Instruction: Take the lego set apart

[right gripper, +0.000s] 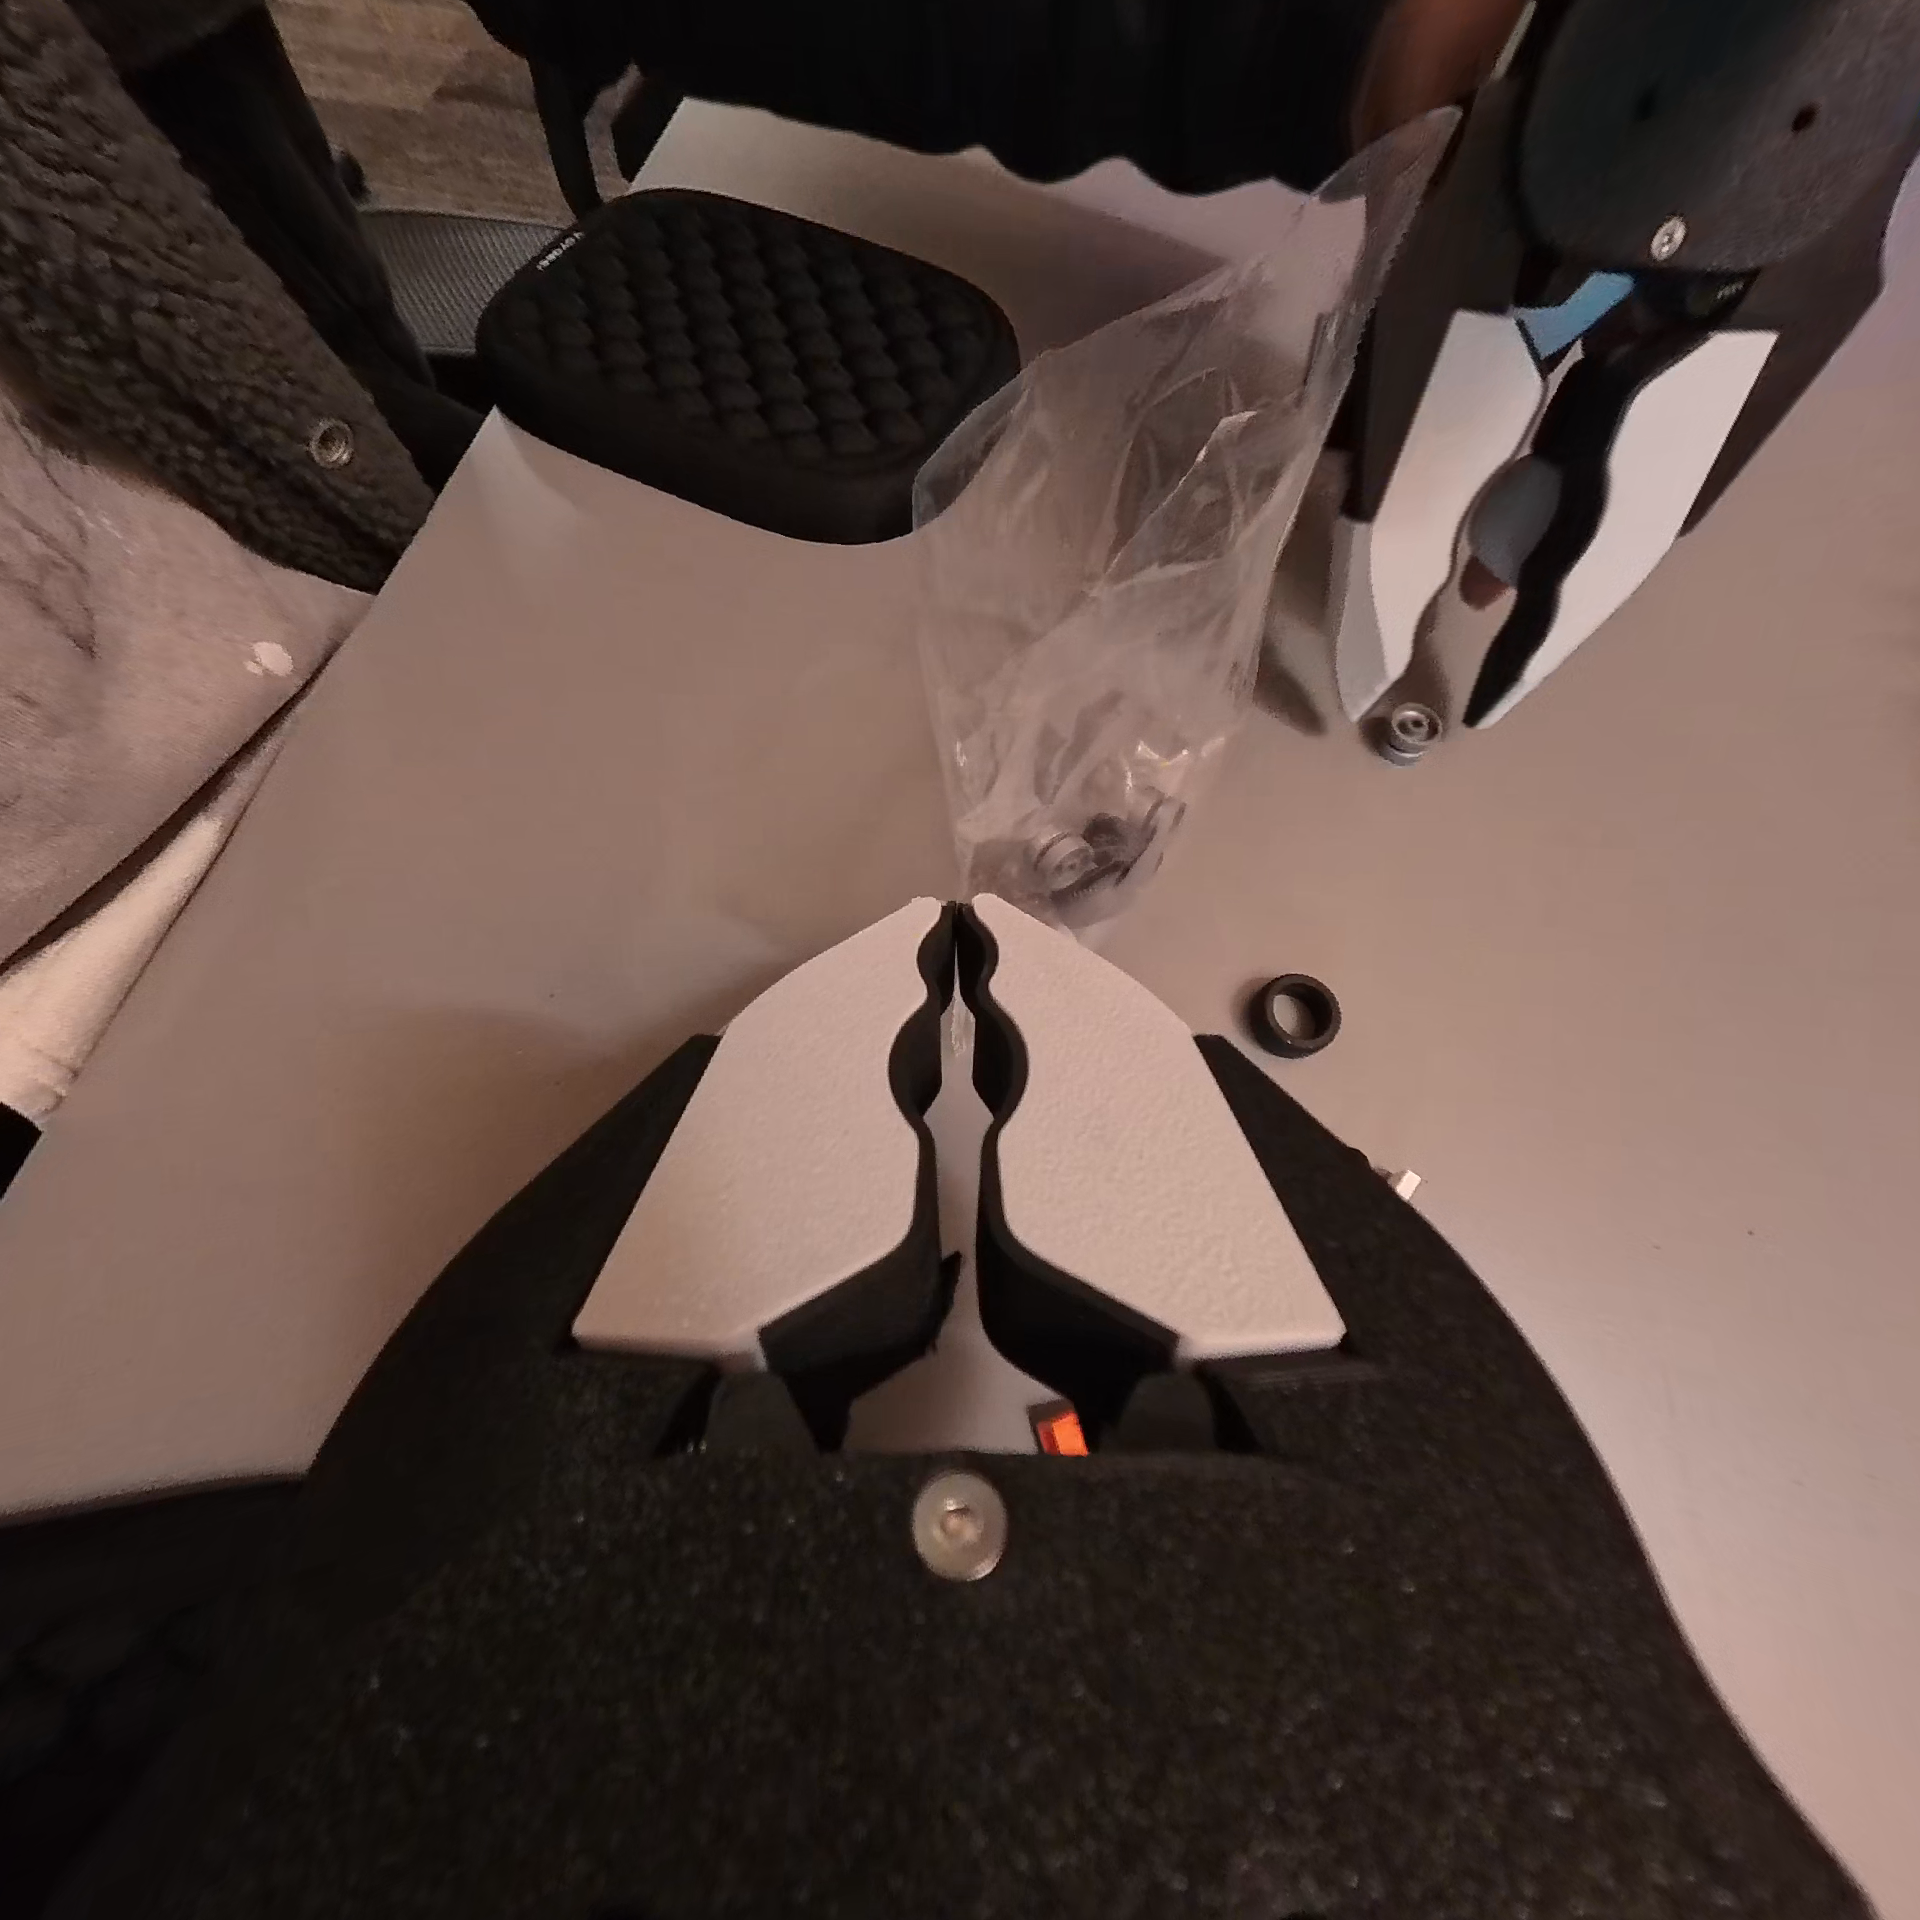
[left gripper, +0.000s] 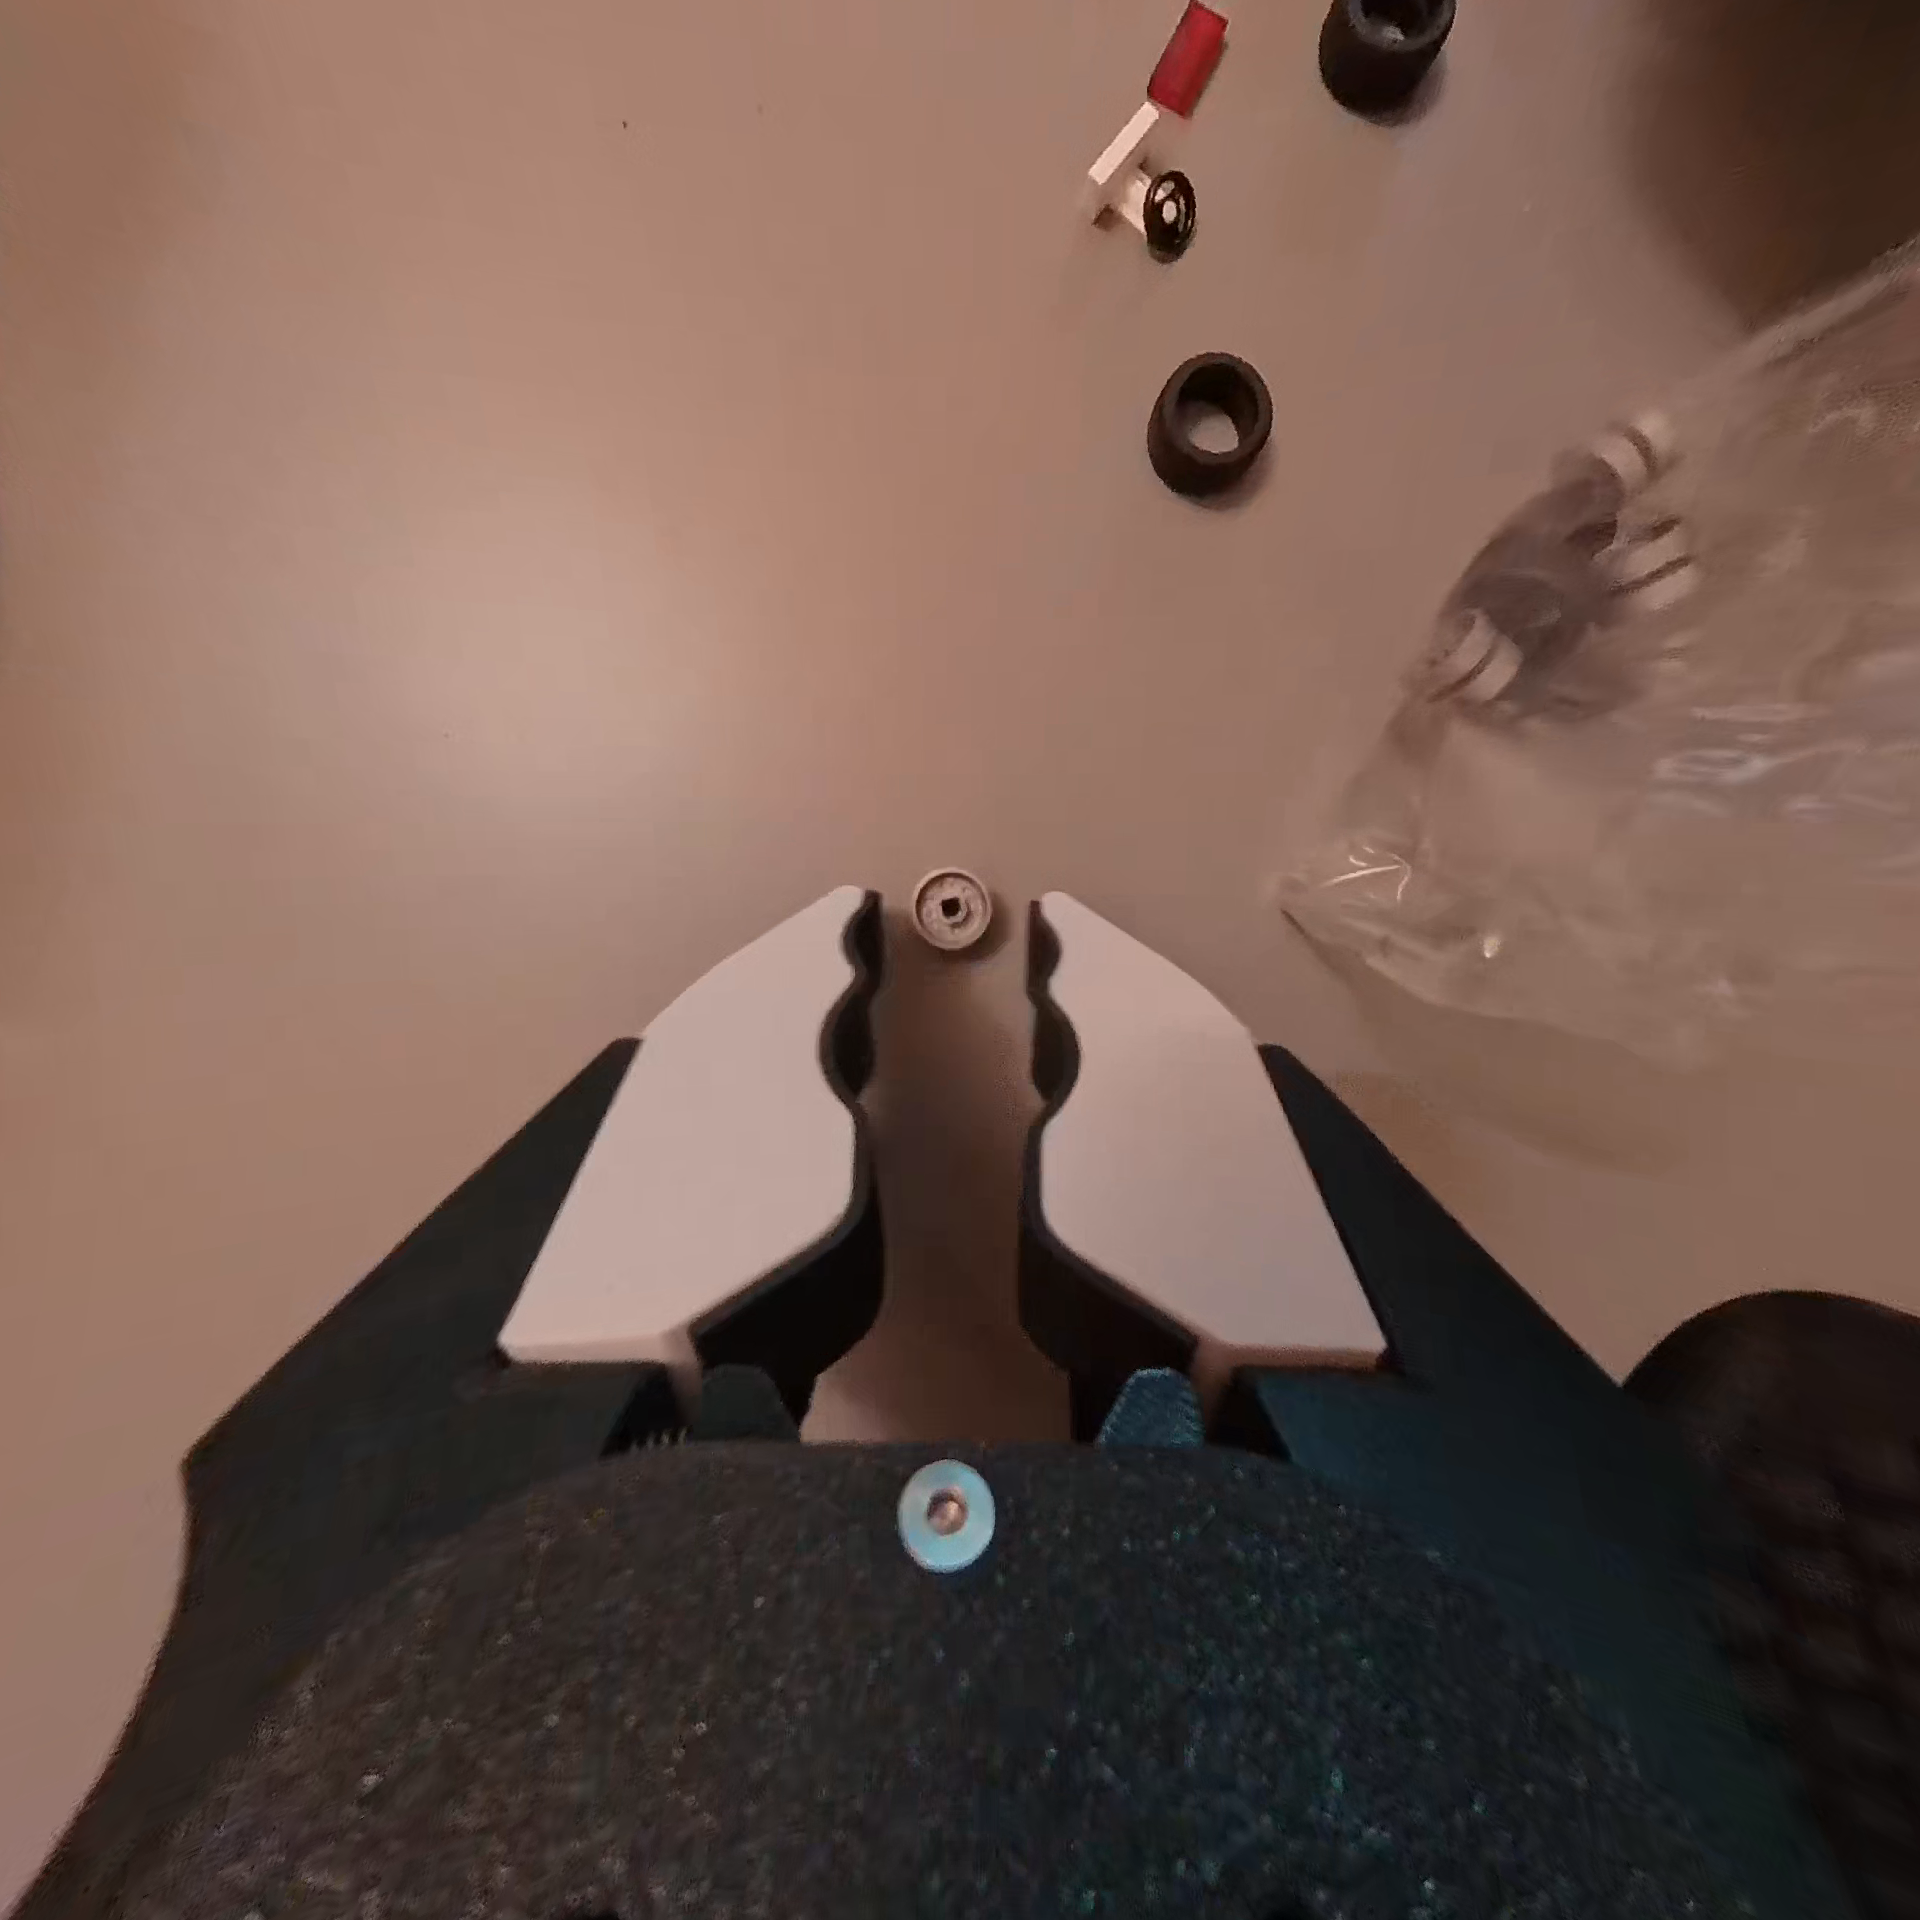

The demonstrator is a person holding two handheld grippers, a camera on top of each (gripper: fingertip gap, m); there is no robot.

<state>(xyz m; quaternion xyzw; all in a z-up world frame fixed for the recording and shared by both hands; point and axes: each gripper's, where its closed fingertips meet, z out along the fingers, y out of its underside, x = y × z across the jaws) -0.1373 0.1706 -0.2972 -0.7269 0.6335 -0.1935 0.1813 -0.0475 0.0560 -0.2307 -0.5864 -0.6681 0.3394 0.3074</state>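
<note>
My left gripper (left gripper: 951, 935) is open, low over the table, with a small grey round wheel hub (left gripper: 953, 911) lying between its fingertips, touching neither. A loose black tyre (left gripper: 1210, 429) lies farther ahead. Beyond it sits a red and white lego piece (left gripper: 1153, 145) with a small black wheel, and a second tyre (left gripper: 1387, 47). My right gripper (right gripper: 956, 914) is shut on the edge of a clear plastic bag (right gripper: 1122, 623) that holds several lego parts. The right wrist view also shows the left gripper (right gripper: 1429, 717), the hub (right gripper: 1410, 727) and a tyre (right gripper: 1294, 1013).
The bag (left gripper: 1662, 727) lies crumpled to the right of my left gripper. A black textured seat cushion (right gripper: 748, 364) sits beyond the table's far edge, with grey fleece cloth (right gripper: 156, 312) at the left. A tiny white piece (right gripper: 1403, 1179) lies by my right gripper's side. Some 15 centimeters of space lies between my two pairs of fingers.
</note>
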